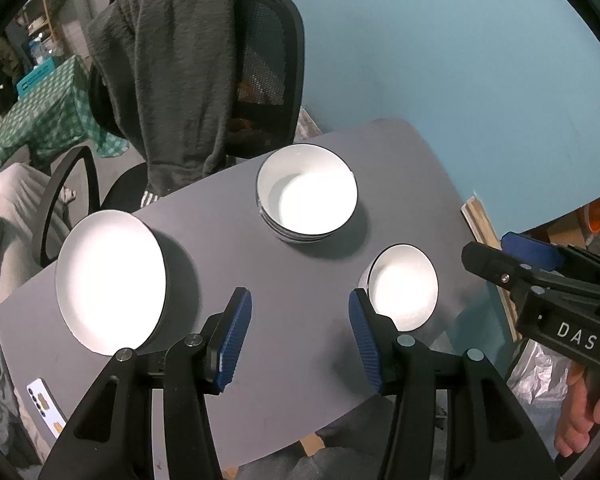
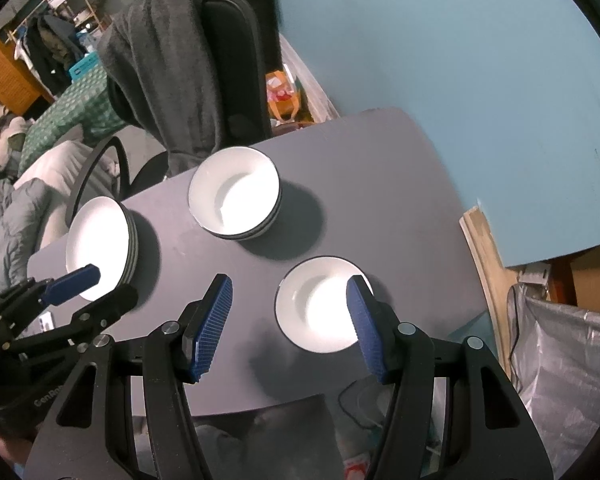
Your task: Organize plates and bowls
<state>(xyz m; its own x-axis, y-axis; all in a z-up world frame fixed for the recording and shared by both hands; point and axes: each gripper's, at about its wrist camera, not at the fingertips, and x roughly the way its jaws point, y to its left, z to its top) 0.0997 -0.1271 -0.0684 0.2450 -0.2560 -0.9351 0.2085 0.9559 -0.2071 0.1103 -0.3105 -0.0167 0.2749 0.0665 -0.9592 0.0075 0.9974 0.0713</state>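
Bowls and plates: three groups on grey surface (image 1: 308,280), none held. My left hand-held gripper (image 1: 300,328) hangs above the near-centre of the surface, jaws part open, nothing btwn the pads. My right hand-held gripper (image 2: 288,320) likewise part open and empty, pointing steeply down; its right pad overlaps the single small bowl (image 2: 320,304) in view, contact not confirmed.

Outward: stacked bowls (image 2: 236,194) sit at the far middle, well apart from the small bowl. Plate stack (image 2: 100,244) stands at the left edge of the surface, near the left unit. Phone (image 1: 46,404) lies at the near left corner.

Judgement: step in hand is prob. pickup of the small bowl w/ the right unit. Recommend one pad inside the rim, one outside, on the near wall; close firmly, lift straight up before crossing. Glazed rim looks slippery. Keep left unit clear of the plate stack, as it sits close to the edge.
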